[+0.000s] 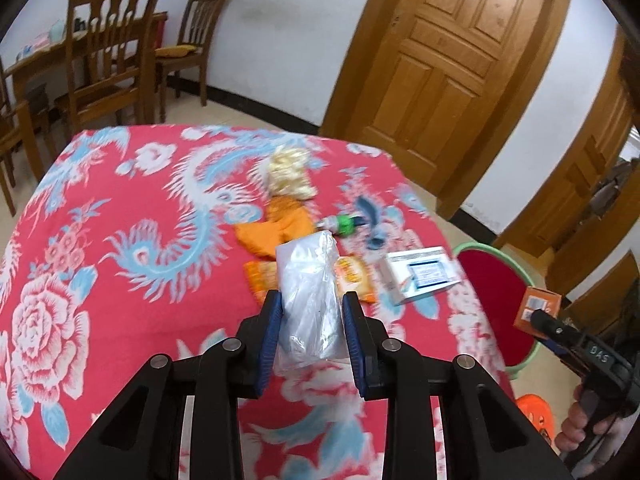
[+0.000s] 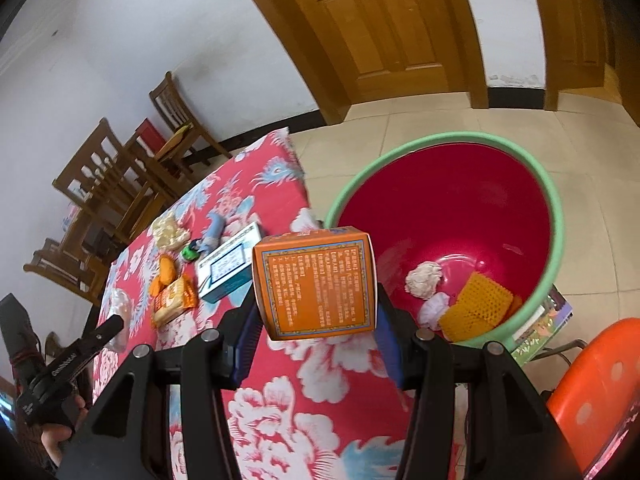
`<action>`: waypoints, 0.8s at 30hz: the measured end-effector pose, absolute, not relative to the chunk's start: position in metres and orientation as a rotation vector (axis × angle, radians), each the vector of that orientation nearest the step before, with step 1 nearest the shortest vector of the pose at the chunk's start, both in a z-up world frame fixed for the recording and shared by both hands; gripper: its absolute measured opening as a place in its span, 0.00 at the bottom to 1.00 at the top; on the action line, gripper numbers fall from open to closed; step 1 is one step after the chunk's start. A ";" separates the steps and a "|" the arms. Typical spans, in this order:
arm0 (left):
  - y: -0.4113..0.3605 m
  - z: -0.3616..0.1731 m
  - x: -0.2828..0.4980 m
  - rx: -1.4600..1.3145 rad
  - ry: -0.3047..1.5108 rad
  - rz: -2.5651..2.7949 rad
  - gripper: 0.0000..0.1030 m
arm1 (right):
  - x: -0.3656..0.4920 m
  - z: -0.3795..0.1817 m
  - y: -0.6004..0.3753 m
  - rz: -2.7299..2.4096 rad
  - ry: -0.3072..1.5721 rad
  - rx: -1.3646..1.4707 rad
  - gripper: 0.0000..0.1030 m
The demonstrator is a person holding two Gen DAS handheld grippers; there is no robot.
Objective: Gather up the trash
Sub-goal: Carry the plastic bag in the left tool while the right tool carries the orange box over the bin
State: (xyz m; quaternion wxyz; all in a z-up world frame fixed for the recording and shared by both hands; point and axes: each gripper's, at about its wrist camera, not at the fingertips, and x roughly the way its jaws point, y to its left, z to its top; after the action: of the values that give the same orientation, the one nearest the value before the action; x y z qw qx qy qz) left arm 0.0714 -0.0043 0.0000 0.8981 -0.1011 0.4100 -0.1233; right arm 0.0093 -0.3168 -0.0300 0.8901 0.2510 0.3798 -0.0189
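My left gripper [image 1: 309, 304] is shut on a clear crumpled plastic bag [image 1: 308, 296], held just above the red flowered tablecloth [image 1: 120, 280]. My right gripper [image 2: 316, 312] is shut on an orange printed box [image 2: 316, 284], near the table's edge beside the red basin with a green rim [image 2: 556, 216]. That basin holds two paper wads [image 2: 424, 280] and an orange mesh piece [image 2: 480, 304]. On the cloth lie an orange snack packet [image 1: 352, 276], an orange cloth [image 1: 276, 232], a pale crumpled wad [image 1: 288, 176], a green-capped bottle [image 1: 340, 224] and a white-blue box [image 1: 420, 276].
A blue sock-like item [image 1: 372, 220] lies by the bottle. Wooden chairs [image 1: 112, 52] and a table stand at the back left, wooden doors [image 1: 448, 60] behind. An orange plastic stool [image 2: 592, 392] and a picture book [image 2: 544, 324] sit by the basin on the tiled floor.
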 end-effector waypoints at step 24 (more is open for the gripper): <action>-0.174 0.008 0.085 -0.047 0.871 -0.551 0.30 | -0.032 -0.039 -0.404 -0.236 0.695 0.638 0.53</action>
State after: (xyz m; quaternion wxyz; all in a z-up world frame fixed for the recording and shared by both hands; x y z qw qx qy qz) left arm 0.0850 -0.1741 0.0083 0.8698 -0.0226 0.4165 -0.2636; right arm -0.0317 -0.4036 -0.0393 0.8841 0.3068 0.3338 -0.1136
